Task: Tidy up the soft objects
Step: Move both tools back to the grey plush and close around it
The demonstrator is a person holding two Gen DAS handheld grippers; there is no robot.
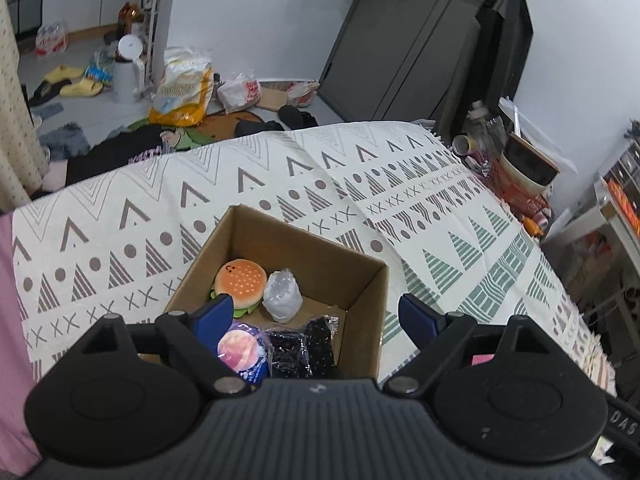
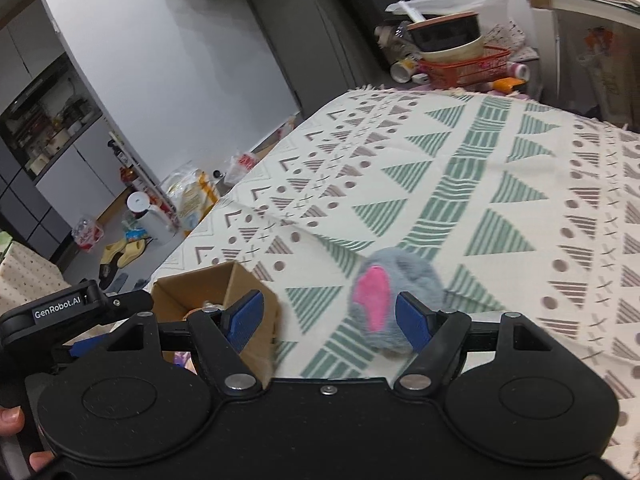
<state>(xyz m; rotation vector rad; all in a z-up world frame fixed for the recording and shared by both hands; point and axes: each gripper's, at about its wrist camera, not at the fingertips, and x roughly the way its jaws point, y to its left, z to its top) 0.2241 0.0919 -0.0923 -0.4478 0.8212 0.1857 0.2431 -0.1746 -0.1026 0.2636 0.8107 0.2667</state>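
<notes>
Mostly done: cardboard box (image 1: 280,276) is already holding burger plush (image 1: 241,283) and three wrapped items. You're hovering left tongs (image 1: 316,312) spread, empty. Right tongs (image 2: 329,312) gaping, approaching grey plush (image 2: 394,300) lying on counter (image 2: 500,200).

Box (image 1: 280,236) top open; patterned cloth (image 2: 500,184) beyond grey plush (image 2: 400,280) bare.
</notes>
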